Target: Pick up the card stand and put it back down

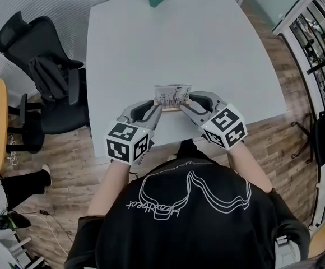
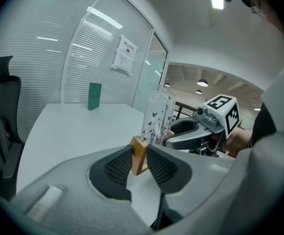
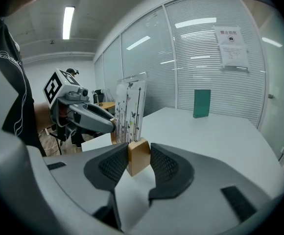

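A card stand [image 1: 172,98], a clear plastic sheet printed with dark stems and butterflies set upright in a pale wooden base, is close to the near edge of the white rectangular table [image 1: 168,38], directly in front of the person. The left gripper [image 1: 157,107] is closed on the left end of the wooden base, and in its own view the ribbed black pads press the block from both sides. The right gripper [image 1: 187,106] clamps the opposite end in the same way.

The two-handed grasp therefore looks complete. No view shows whether the base is clear of the tabletop or resting on it, so the stage of the lift is uncertain. At the least, opening both sets of jaws with the stand settled upright on the table is not yet done.
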`<state>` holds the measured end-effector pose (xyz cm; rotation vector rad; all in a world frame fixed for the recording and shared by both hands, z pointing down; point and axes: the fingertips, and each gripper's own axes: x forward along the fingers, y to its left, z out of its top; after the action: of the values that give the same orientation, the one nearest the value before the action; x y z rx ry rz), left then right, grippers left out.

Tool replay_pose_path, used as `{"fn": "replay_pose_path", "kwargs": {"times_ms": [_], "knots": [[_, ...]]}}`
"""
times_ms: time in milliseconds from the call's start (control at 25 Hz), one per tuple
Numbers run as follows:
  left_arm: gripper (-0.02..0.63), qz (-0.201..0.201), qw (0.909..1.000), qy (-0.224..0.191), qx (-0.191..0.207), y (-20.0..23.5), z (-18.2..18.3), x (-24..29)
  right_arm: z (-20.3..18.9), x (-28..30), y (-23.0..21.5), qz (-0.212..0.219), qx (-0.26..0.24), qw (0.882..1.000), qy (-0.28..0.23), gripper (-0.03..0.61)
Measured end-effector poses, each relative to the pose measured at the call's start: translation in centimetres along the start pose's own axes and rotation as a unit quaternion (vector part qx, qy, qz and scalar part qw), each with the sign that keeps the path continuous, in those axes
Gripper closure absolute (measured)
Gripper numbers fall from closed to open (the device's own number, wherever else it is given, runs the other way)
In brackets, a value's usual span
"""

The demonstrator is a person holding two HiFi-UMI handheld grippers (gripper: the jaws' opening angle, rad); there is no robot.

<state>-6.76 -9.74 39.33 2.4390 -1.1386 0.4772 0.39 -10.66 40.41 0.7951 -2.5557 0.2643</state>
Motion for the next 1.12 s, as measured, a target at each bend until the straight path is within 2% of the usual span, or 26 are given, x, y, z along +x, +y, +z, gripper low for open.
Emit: {"fn": "replay_pose_path", "kwargs": {"times_ms": [760, 1120], "knots": [[0.514, 0.016, 0.9998, -0.001, -0.013, 3.8, 2.9, 4.6, 1.6, 3.4, -5.7, 0.013, -0.003, 1.0, 0.005, 0.437], [0.515, 0.022, 0.9992, 0.013, -0.031, 6.6, 2.9, 8.0, 1.1, 6.4, -8.9, 0.018, -0.013, 0.999, 0.025, 0.437]]}}
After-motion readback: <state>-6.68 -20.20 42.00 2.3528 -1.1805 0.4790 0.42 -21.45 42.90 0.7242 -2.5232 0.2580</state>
